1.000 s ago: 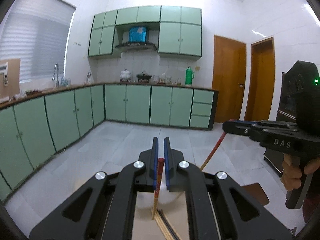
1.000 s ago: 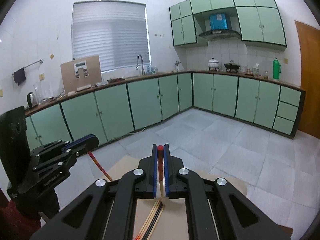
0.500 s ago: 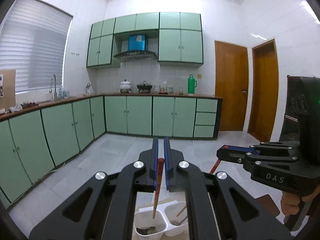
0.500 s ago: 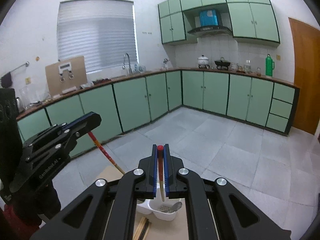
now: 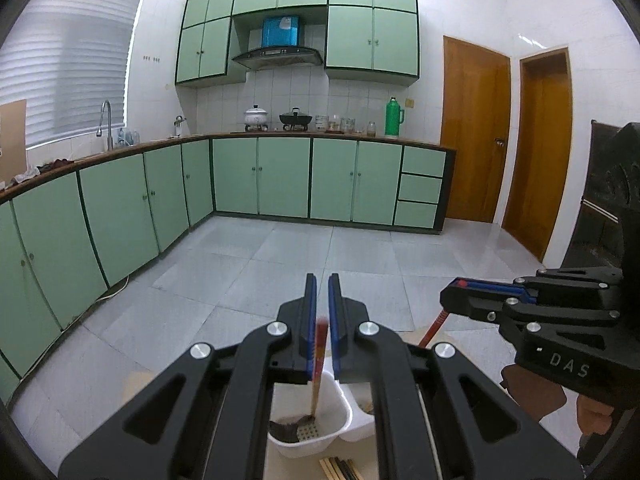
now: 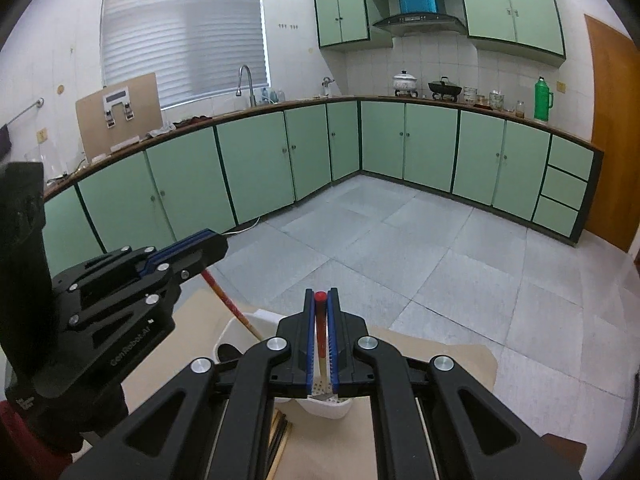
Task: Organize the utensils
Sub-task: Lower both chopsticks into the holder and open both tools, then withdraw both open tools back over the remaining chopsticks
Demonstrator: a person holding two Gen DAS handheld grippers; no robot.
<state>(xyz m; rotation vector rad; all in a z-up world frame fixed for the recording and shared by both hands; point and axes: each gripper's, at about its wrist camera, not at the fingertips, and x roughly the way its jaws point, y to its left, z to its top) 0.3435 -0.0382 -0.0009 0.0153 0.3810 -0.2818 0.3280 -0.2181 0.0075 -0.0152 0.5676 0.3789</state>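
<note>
In the left wrist view my left gripper (image 5: 319, 285) is shut on a red-topped chopstick (image 5: 319, 354). Its lower end reaches into the left compartment of a white two-compartment utensil holder (image 5: 338, 426). My right gripper (image 5: 450, 300) hovers to the right, shut on a second red-topped chopstick (image 5: 435, 323) that slants down behind my left fingers. In the right wrist view the right gripper (image 6: 320, 295) clamps its chopstick (image 6: 320, 326) upright over the holder (image 6: 236, 330). The left gripper (image 6: 214, 245) comes in from the left with its chopstick (image 6: 230, 303) slanting into the holder.
Several loose chopsticks (image 5: 340, 467) lie on the light wooden table (image 6: 434, 358) just before the holder. A person's hand (image 5: 532, 394) grips the right tool. Beyond the table's far edge is tiled floor, ringed by green cabinets (image 5: 280, 176).
Both grippers have sunk and gone forward from above the loose chopsticks to the white holder, which has come into view. The left chopstick's tip now sits inside a compartment.
</note>
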